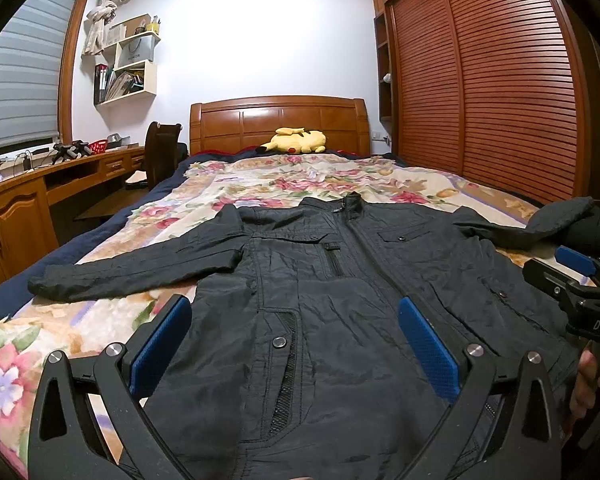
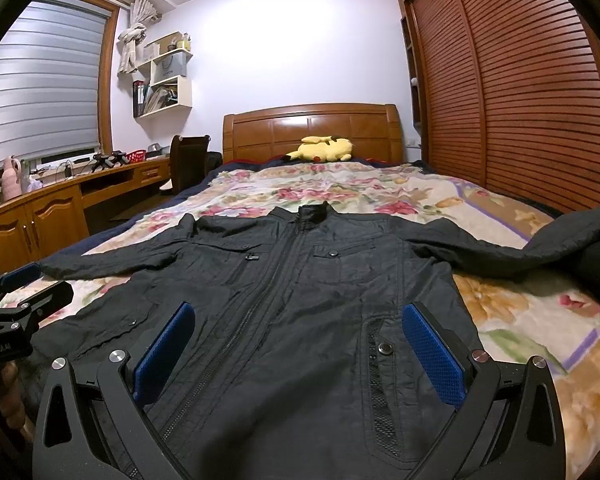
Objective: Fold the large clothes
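A black zip jacket (image 1: 340, 280) lies flat and face up on the floral bedspread (image 1: 260, 184), collar toward the headboard, both sleeves spread out. My left gripper (image 1: 296, 344) is open and empty, hovering over the jacket's lower left front. My right gripper (image 2: 300, 348) is open and empty over the lower right front. The jacket also fills the right wrist view (image 2: 300, 280). The right gripper shows at the right edge of the left wrist view (image 1: 572, 276); the left gripper shows at the left edge of the right wrist view (image 2: 20, 292).
A yellow plush toy (image 1: 296, 141) lies by the wooden headboard (image 1: 280, 120). A slatted wardrobe (image 1: 480, 80) runs along the right. A wooden desk (image 1: 40, 188) and dark chair (image 1: 160, 152) stand left of the bed. Another dark garment (image 2: 596, 256) lies at the right edge.
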Available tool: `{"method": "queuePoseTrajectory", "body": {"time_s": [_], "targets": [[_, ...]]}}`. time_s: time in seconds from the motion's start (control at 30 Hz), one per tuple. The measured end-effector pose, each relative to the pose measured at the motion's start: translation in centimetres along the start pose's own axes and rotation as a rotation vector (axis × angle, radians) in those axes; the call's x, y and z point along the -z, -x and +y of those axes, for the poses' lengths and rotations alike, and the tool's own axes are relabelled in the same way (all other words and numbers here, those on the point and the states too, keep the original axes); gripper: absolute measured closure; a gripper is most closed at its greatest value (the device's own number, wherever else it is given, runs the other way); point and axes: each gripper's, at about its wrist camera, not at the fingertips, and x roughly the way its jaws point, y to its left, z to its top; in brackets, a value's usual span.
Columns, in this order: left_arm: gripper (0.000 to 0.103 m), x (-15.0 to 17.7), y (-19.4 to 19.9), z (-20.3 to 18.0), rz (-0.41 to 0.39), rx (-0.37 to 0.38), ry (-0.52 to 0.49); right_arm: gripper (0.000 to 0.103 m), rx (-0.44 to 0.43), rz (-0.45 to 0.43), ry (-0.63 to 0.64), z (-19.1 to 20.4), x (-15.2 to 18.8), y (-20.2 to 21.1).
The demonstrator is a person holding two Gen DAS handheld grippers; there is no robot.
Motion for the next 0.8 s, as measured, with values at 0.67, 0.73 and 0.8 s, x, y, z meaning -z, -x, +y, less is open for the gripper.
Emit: {"method": "queuePoseTrajectory", "body": {"time_s": [0.67, 0.73, 0.8], "targets": [[0.0, 0.01, 0.04, 0.03, 0.0, 0.001, -0.002, 0.0, 0.001, 0.001, -0.003, -0.08, -0.08, 0.14], [0.0, 0.0, 0.05, 0.03, -0.001, 0.0, -0.003, 0.0, 0.002, 0.0, -0.003, -0.07, -0.09, 0.15], [0.0, 0.02, 0.01, 0.08, -0.001, 0.0, -0.002, 0.0, 0.003, -0.002, -0.001, -0.1, -0.13, 0.19]]}}
